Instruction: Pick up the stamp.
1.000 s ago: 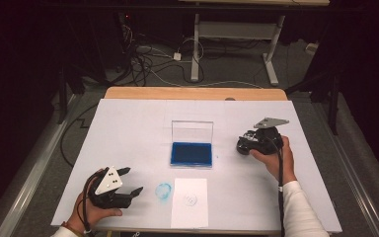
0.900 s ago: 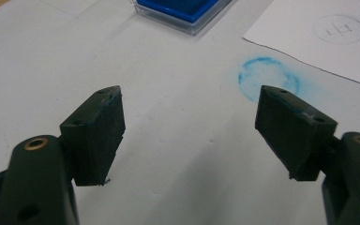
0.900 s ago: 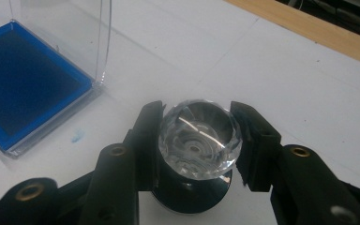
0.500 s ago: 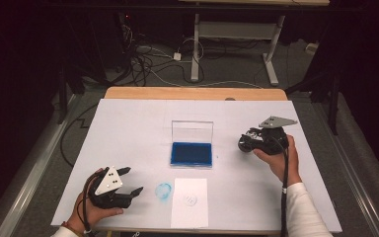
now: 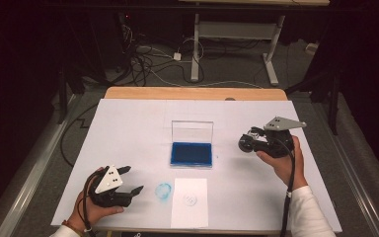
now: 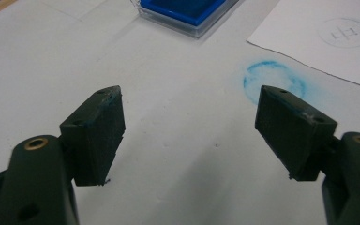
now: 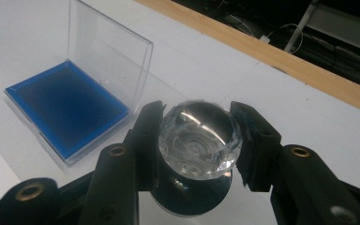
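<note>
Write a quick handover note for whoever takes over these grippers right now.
Right hand-held gripper: shut on the clear faceted crystal-topped stamp, held right of the open blue ink pad in its clear plastic case.
Left hand-held gripper: open, holding nothing, near the blue ring-shaped ink smudge on the white table cover.
Done: the white paper sheet carries one faint round stamp mark.
Left: probably inking the stamp and pressing it on the sheet.
</note>
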Demonstrator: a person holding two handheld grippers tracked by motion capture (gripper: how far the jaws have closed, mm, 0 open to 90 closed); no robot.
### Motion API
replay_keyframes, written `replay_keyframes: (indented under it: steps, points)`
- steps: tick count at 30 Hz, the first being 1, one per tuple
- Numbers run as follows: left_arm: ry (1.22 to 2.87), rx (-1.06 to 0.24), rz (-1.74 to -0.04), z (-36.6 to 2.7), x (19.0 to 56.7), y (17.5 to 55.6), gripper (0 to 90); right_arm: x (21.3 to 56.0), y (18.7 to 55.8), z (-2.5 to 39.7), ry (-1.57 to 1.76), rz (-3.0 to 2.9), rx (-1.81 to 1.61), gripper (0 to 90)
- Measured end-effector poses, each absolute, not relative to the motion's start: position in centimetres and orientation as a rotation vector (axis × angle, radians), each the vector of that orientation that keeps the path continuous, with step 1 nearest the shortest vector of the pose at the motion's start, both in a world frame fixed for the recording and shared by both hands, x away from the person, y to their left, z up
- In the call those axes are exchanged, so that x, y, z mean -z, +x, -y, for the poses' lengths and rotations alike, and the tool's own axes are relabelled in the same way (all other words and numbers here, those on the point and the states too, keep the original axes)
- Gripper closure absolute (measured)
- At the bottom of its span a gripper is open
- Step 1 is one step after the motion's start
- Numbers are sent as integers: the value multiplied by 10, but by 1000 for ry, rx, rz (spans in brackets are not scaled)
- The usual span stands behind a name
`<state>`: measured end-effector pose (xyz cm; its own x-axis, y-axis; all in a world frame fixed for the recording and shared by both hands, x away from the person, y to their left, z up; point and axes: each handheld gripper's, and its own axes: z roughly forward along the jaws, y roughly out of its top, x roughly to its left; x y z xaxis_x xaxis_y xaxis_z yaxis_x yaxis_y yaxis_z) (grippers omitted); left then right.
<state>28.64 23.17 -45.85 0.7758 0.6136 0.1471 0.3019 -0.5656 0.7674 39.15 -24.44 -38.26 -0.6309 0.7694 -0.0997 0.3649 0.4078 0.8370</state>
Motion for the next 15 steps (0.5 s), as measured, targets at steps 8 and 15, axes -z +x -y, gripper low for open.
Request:
replay_keyframes:
  steps: [8,15]
  points:
    - [2205,-516,-677,-232,460,287,236,376,385,244,944,-2178,-1155,572]
    - [2205,-519,-675,-232,460,287,236,372,379,237,901,-2191,-1172,572]
